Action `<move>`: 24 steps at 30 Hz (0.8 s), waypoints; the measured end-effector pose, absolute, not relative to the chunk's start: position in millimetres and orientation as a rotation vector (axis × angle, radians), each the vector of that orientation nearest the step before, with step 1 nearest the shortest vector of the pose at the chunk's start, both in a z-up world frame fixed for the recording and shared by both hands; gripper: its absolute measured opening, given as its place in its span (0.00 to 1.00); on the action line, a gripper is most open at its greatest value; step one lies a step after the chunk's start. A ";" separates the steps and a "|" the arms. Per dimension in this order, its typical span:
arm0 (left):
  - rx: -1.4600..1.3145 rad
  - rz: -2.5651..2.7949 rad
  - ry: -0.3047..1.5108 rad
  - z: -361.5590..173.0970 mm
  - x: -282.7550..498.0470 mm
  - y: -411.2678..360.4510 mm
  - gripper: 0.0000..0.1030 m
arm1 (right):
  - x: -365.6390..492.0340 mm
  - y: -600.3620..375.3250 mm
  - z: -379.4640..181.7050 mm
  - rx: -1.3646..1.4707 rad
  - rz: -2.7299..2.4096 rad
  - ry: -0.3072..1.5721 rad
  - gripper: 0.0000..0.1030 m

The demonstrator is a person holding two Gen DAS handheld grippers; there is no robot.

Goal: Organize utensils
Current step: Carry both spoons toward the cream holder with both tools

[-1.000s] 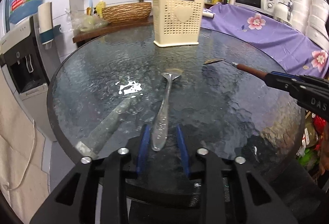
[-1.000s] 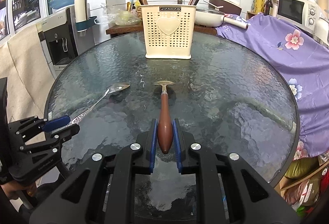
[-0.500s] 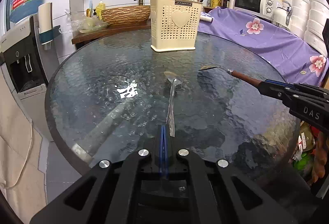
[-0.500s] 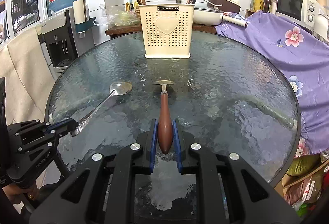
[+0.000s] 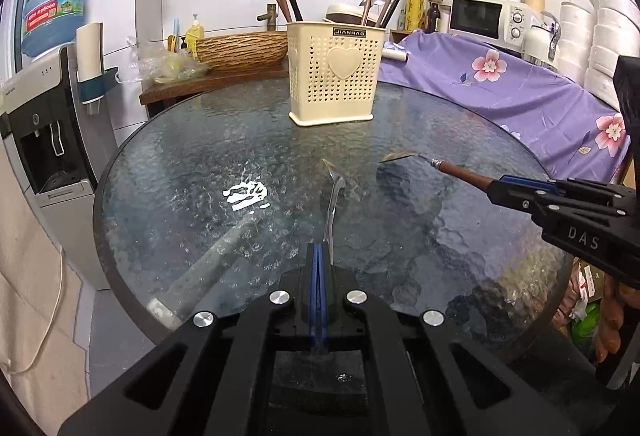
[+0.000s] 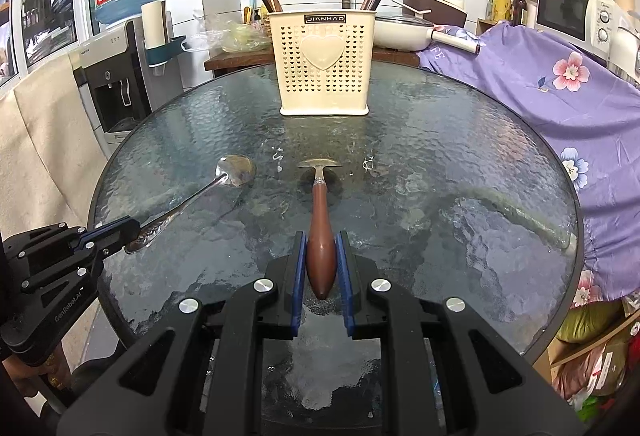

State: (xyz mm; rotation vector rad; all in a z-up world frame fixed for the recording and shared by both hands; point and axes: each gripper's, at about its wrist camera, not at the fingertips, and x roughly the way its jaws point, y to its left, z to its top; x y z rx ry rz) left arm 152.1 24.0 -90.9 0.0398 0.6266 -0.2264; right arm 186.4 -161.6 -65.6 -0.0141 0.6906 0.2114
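My left gripper (image 5: 319, 256) is shut on the handle of a silver spoon (image 5: 332, 196) and holds it above the round glass table (image 5: 180, 164); in the right wrist view the spoon (image 6: 224, 176) and left gripper (image 6: 128, 230) show at the left. My right gripper (image 6: 320, 256) is shut on the brown wooden handle of a brass spoon (image 6: 320, 212), held level above the table; it also shows in the left wrist view (image 5: 452, 170). A cream perforated utensil holder (image 5: 334, 70) with chopsticks stands at the table's far side, also in the right wrist view (image 6: 324, 62).
A purple floral cloth (image 6: 560, 84) covers a counter to the right. A water dispenser (image 5: 44, 124) stands left of the table. A wooden shelf behind holds a woven basket (image 5: 240, 50) and a pan (image 6: 408, 32). A microwave (image 5: 488, 18) sits at the back right.
My left gripper closed on the silver spoon's handle and lifted it off the table. The right gripper stays shut on the brown-handled spoon, nearly still.
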 end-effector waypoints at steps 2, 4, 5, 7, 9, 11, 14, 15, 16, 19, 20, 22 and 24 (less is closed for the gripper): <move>0.037 -0.223 0.613 -86.4 152.5 24.5 0.01 | 185.5 -161.8 -62.3 -0.018 0.214 0.680 0.15; 0.031 -0.221 0.595 -79.4 152.7 26.1 0.01 | 184.2 -161.7 -57.5 -0.027 0.217 0.664 0.15; 0.029 -0.220 0.587 -76.3 153.0 26.4 0.01 | 183.5 -161.5 -54.9 -0.033 0.219 0.657 0.15; 0.023 -0.219 0.564 -68.1 154.0 28.2 0.01 | 182.9 -161.2 -50.0 -0.040 0.222 0.640 0.15; 0.018 -0.216 0.545 -61.6 155.2 28.9 0.01 | 183.7 -161.5 -45.8 -0.039 0.225 0.634 0.15; 0.013 -0.216 0.529 -56.3 155.7 29.2 0.00 | 184.4 -161.7 -43.0 -0.037 0.228 0.628 0.15; 0.019 -0.218 0.505 -48.8 156.6 28.7 0.01 | 184.9 -161.5 -39.4 -0.042 0.231 0.621 0.15; 0.015 -0.219 0.499 -46.5 157.4 29.1 0.01 | 184.8 -161.3 -38.3 -0.044 0.233 0.619 0.15; 0.010 -0.220 0.497 -45.2 158.3 30.0 0.01 | 184.8 -161.1 -37.2 -0.044 0.236 0.617 0.15; -0.005 -0.220 0.487 -41.1 161.2 32.5 0.01 | 186.5 -161.9 -31.8 -0.030 0.245 0.611 0.15; -0.010 -0.220 0.484 -39.6 162.5 33.3 0.01 | 187.4 -161.4 -30.2 -0.031 0.246 0.608 0.15; -0.029 -0.228 0.484 -36.8 165.6 35.3 0.01 | 188.3 -160.2 -27.7 -0.037 0.249 0.602 0.15; -0.048 -0.236 0.479 -32.8 168.2 37.0 0.00 | 188.8 -157.8 -24.2 -0.046 0.257 0.595 0.15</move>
